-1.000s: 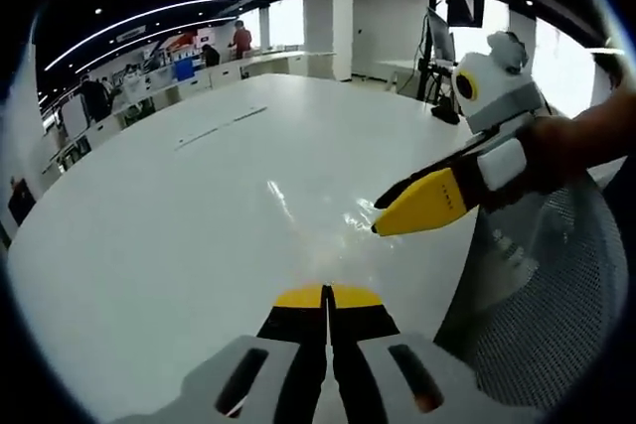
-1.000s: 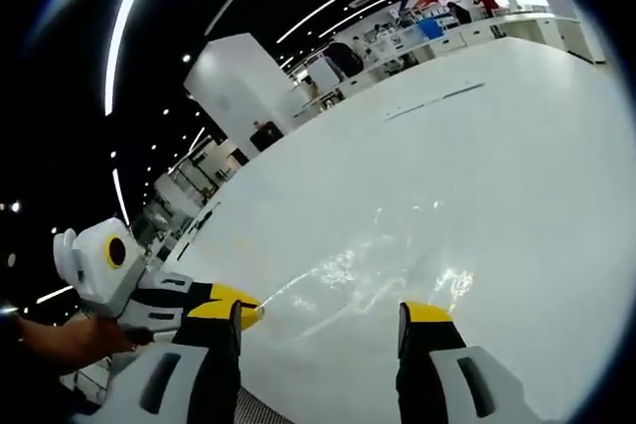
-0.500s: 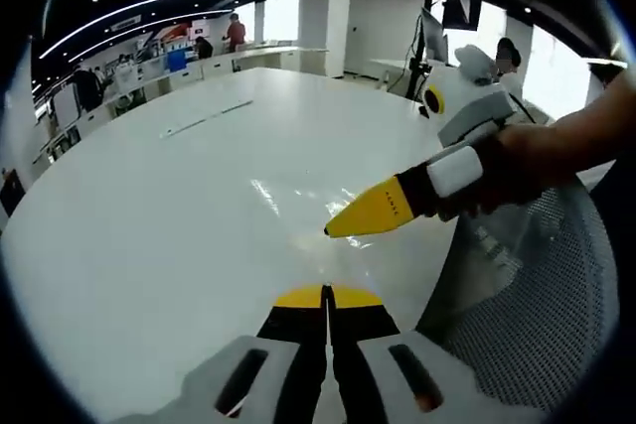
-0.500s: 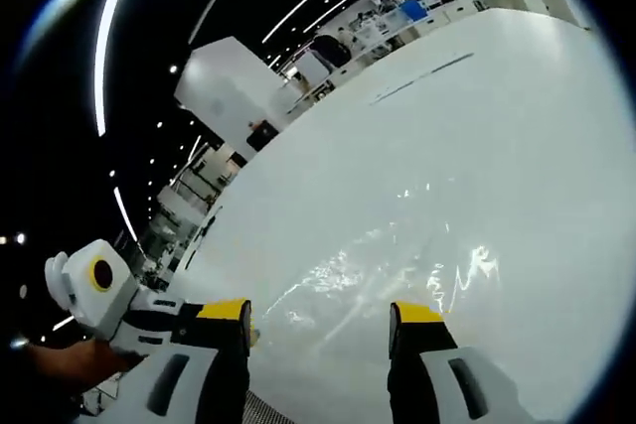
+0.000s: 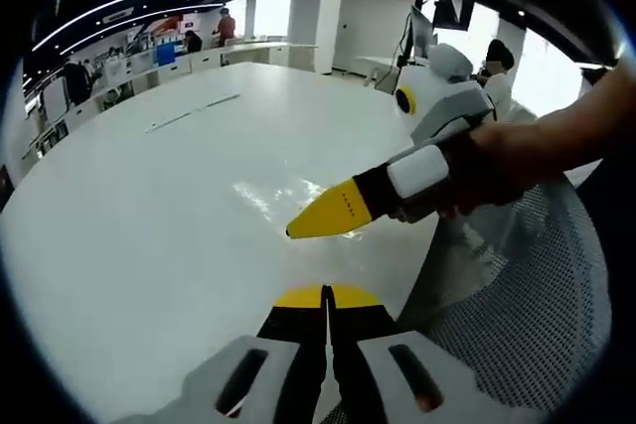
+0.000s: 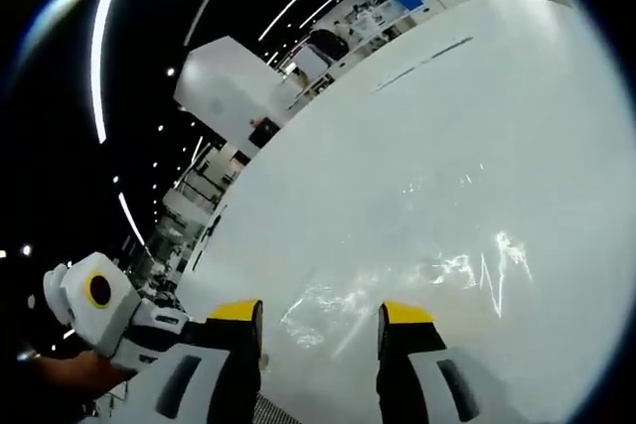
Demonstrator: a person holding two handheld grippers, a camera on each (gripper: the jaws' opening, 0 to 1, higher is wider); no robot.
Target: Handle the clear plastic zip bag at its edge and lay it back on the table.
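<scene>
The clear plastic zip bag lies flat on the white table, visible mostly as glints. In the right gripper view the bag spreads just ahead of my right gripper, whose yellow-tipped jaws stand apart with the bag's near edge in the gap. In the left gripper view the right gripper, held by a hand, reaches in low over the bag. My left gripper is shut at the table's near edge with nothing seen between its jaws. The left gripper also sits at the lower left of the right gripper view.
A grey mesh chair stands close against the table's near right edge. Far behind the table are desks with people and a white pillar. The table stretches wide and bare beyond the bag.
The right gripper has moved further in over the bag, leftward in the left gripper view, and its jaws have narrowed a little. The left gripper's jaws stay shut.
</scene>
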